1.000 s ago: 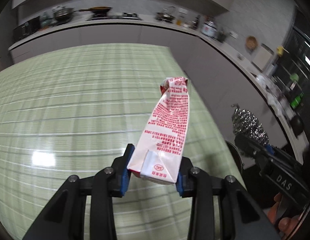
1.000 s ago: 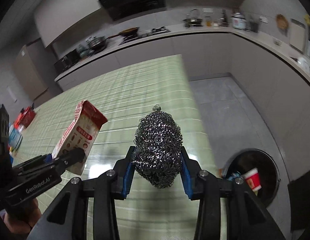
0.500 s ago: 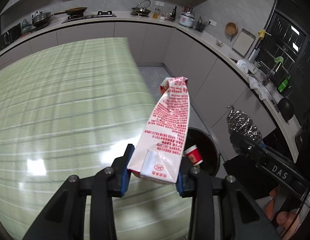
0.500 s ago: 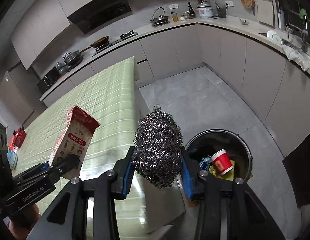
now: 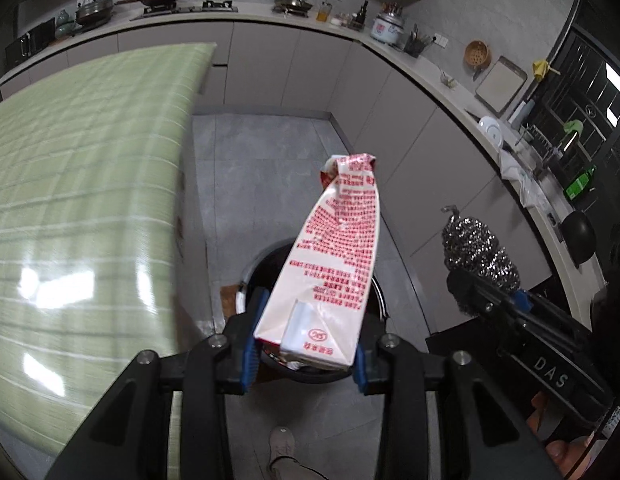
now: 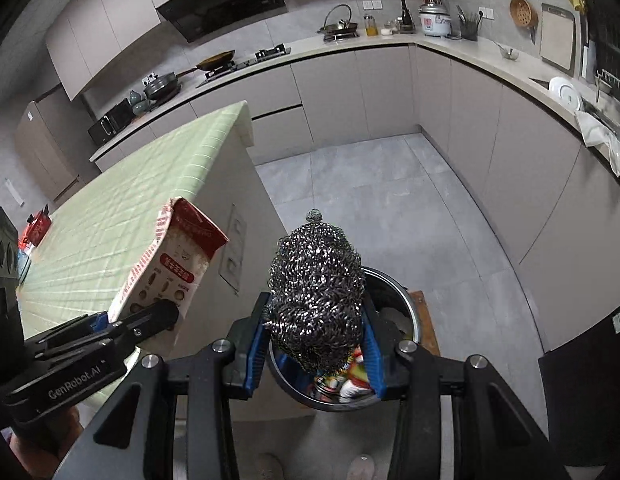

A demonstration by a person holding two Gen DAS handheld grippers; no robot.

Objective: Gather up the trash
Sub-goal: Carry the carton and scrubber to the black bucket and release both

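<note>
My left gripper (image 5: 303,354) is shut on a white milk carton (image 5: 334,264) with red print, held by its base with the folded top pointing away. The carton hangs over a round dark trash bin (image 5: 265,268) on the floor. My right gripper (image 6: 316,348) is shut on a steel wool scrubber (image 6: 316,288), right above the same trash bin (image 6: 402,300), which holds colourful wrappers. In the right wrist view the carton (image 6: 169,268) and the left gripper (image 6: 145,322) show at the left. In the left wrist view the scrubber (image 5: 478,252) shows at the right.
A green checked table (image 5: 77,208) lies to the left, its white side panel (image 6: 245,240) next to the bin. Grey floor tiles (image 6: 370,184) stretch to L-shaped counters (image 6: 450,88) with pots and a cooker. A person's shoe (image 5: 281,446) shows at the bottom.
Both grippers have swung off the table edge and out over the floor. The bin, far right a second ago, now sits directly under the carton and scrubber. Both grips are unchanged.
</note>
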